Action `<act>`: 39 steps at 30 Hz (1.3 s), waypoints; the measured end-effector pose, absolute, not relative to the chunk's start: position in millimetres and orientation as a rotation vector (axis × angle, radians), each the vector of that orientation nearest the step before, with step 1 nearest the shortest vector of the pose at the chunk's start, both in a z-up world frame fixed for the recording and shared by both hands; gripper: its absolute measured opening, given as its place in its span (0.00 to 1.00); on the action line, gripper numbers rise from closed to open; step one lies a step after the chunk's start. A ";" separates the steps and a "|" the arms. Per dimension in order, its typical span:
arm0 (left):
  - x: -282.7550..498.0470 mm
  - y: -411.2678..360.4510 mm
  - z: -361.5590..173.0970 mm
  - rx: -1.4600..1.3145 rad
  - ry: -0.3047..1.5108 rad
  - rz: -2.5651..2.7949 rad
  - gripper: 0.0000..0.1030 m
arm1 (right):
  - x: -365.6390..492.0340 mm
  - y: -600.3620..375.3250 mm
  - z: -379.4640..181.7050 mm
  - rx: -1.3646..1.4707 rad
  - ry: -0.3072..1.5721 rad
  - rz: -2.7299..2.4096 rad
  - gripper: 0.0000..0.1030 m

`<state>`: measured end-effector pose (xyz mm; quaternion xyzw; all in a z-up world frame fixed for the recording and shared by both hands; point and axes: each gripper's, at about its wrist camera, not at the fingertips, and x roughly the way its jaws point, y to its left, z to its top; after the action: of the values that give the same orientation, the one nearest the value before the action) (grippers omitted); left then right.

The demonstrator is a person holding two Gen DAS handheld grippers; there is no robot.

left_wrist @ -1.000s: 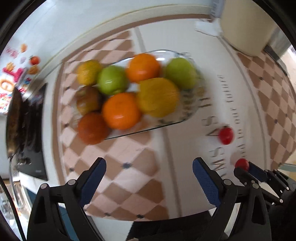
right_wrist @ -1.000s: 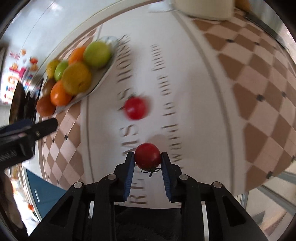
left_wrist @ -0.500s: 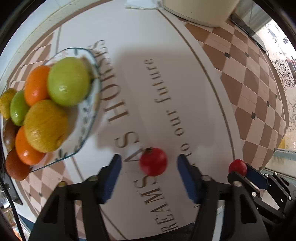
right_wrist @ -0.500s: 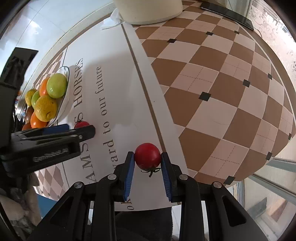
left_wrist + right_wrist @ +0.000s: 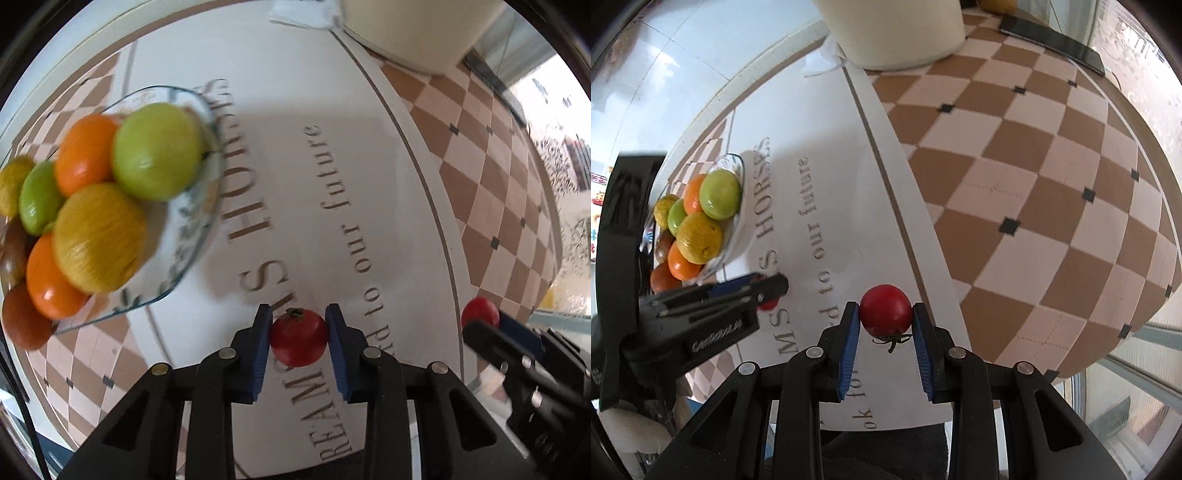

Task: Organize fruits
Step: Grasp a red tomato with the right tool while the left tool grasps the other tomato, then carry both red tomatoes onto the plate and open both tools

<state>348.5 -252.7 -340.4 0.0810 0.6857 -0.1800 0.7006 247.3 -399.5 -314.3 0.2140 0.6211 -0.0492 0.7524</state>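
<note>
Fruits are held in both pairs of jaws: a small red tomato [image 5: 298, 342] is clamped between the blue pads of the left gripper [image 5: 297, 334], its green stalk end turned away from the camera, and a second red tomato [image 5: 885, 309] is clamped between the pads of the right gripper [image 5: 885, 314], its stalk hanging toward the camera. The left jaws are pointed straight down at the surface [image 5: 295, 155], and whether their tomato is touching the surface cannot be told. Just beyond and below both pairs of jaws a white cloth panel printed with brown lettering [image 5: 255, 218] is seen. To the left of the left jaws, and near them, a clear glass dish [image 5: 192, 254] is set on the surface, piled with larger fruit: a green fruit [image 5: 157, 151] at the near end, a yellow one [image 5: 99, 236] beside it, oranges [image 5: 86, 153] and darker brownish fruit behind. From the right wrist view the same dish [image 5: 737, 221] is seen well to the left of the right jaws, with the left gripper [image 5: 764, 291] between the two. To the right of both pairs of jaws the cloth is patterned in brown and cream checks [image 5: 1034, 155]. Far ahead of the jaws a cream cylindrical container [image 5: 890, 33] is stood, with a dark flat slab [image 5: 1052, 40] lying to its right.
</note>
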 end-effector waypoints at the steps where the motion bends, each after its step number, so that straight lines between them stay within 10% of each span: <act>1: 348.5 -248.0 -338.1 0.167 1.526 -0.399 0.26 | 251.8 -395.5 -312.1 0.466 1.351 -0.100 0.30; 14: 377.7 -121.4 -284.4 -0.392 1.524 -0.353 0.26 | 297.3 -340.2 -290.8 0.540 1.302 0.121 0.30; 39: 384.3 -83.8 -363.7 -1.200 1.586 -0.105 0.27 | 396.0 -308.6 -345.5 0.668 1.411 0.340 0.31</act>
<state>384.3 -83.8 -363.7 -0.5055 0.6684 -0.0443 0.5438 396.0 -308.6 -345.5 0.2995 0.6329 0.1524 0.6975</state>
